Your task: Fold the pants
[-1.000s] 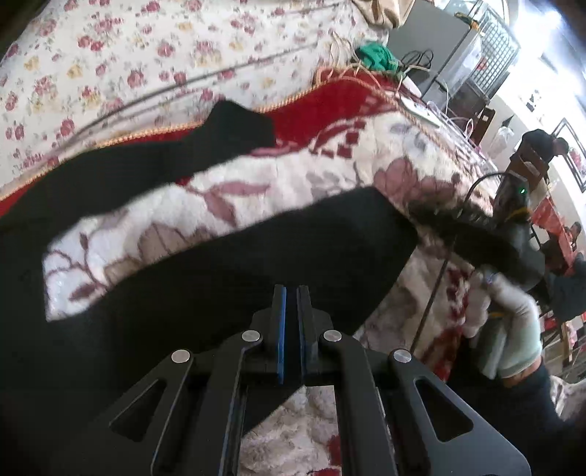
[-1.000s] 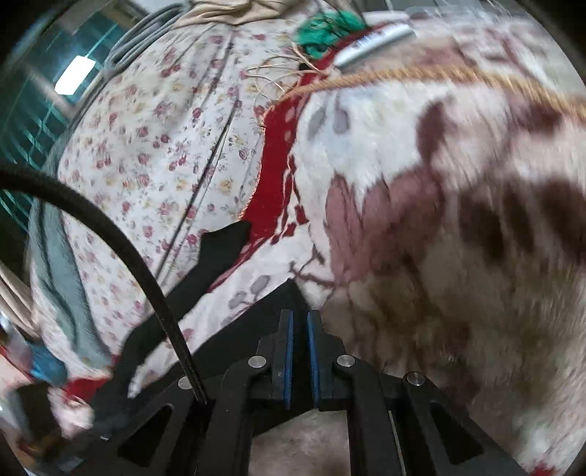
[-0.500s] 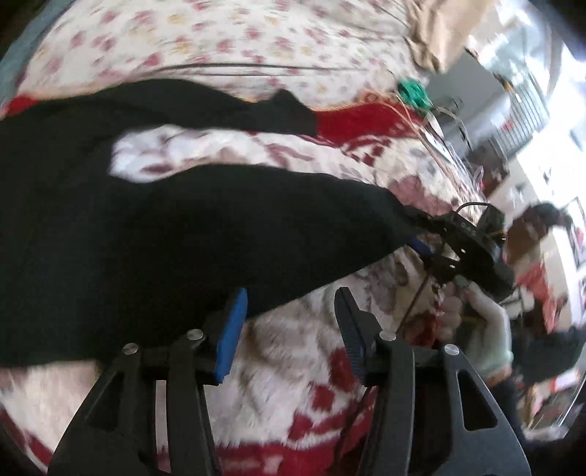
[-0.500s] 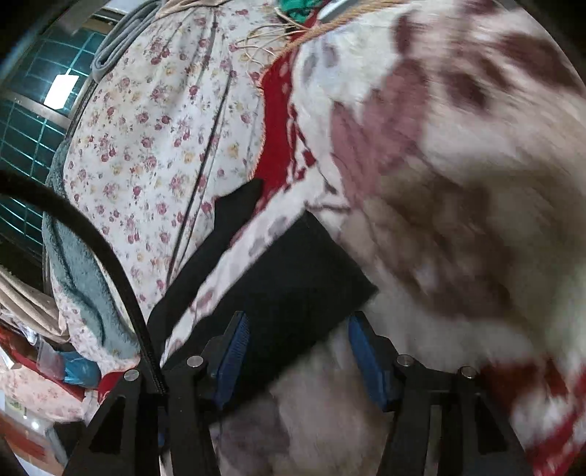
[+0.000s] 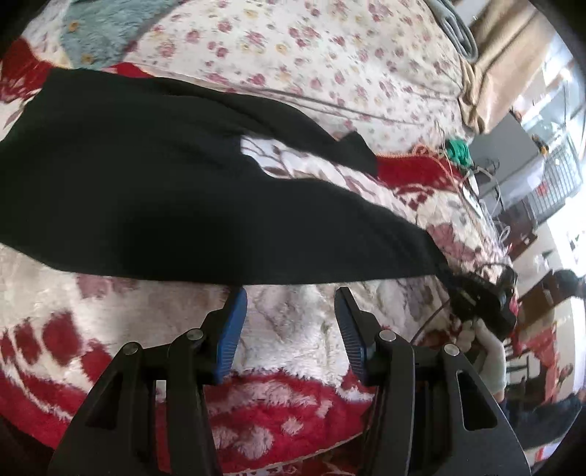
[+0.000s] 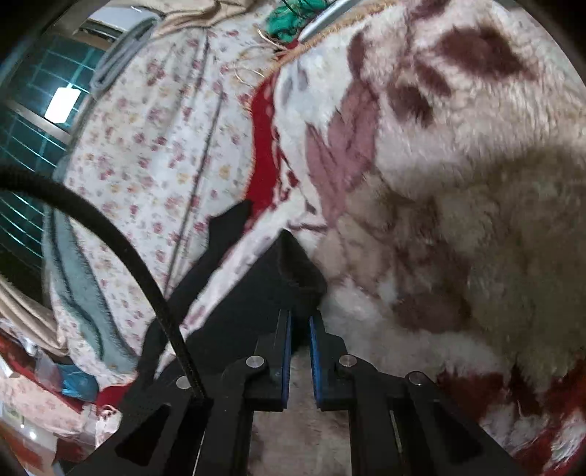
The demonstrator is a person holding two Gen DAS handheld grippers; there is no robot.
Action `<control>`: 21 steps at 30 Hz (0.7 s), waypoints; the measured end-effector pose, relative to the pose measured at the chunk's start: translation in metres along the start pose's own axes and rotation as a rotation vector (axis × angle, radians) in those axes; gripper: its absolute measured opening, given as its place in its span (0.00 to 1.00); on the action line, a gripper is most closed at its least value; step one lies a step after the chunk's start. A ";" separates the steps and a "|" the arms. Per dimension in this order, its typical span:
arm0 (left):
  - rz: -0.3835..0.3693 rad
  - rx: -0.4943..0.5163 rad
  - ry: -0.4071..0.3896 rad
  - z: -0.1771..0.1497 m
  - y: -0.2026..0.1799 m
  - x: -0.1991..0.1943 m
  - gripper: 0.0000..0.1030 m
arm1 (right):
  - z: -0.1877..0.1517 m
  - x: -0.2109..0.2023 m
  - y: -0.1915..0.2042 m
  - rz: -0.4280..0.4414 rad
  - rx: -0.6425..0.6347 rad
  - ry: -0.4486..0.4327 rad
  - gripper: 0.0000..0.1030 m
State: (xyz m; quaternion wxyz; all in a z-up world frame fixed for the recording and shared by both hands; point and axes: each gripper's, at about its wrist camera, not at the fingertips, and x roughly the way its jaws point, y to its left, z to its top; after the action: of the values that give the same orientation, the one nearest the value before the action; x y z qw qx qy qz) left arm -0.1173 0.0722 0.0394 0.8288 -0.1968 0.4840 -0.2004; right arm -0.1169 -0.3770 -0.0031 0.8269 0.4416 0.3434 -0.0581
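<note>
Black pants [image 5: 175, 190] lie spread across a fluffy red and white blanket [image 5: 293, 340], both legs running to the right. My left gripper [image 5: 292, 297] is open just short of the pants' near edge, with only blanket between its blue pads. In the left wrist view my right gripper [image 5: 479, 305], in a white-gloved hand [image 5: 489, 353], sits at the end of the near leg. In the right wrist view the right gripper [image 6: 298, 320] has its jaws closing tight on that leg's hem [image 6: 293, 271], with fabric pinched between the pads. The other leg's end [image 6: 229, 230] lies further back.
A floral sheet [image 5: 329, 55] covers the bed behind the blanket, with a teal towel [image 5: 95, 33] at its far left. A green bundle [image 5: 457, 150] and loose cables lie at the blanket's far corner. Furniture and a seated person are at the right. A black cable [image 6: 110, 238] crosses the right wrist view.
My left gripper let go of the pants, opened and slid back off the near edge onto bare blanket. My right gripper opened around the near leg's hem, then closed on it.
</note>
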 end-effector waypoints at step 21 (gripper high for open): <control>0.221 -0.069 -0.178 0.009 0.083 -0.087 0.55 | -0.050 0.002 0.127 0.168 -0.388 0.039 0.53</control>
State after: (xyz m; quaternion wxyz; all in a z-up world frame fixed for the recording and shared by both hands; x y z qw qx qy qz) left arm -0.1367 0.1890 0.0629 0.8782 -0.1878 0.4338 -0.0726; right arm -0.0907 -0.2613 0.0645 0.8916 0.3022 0.3260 0.0868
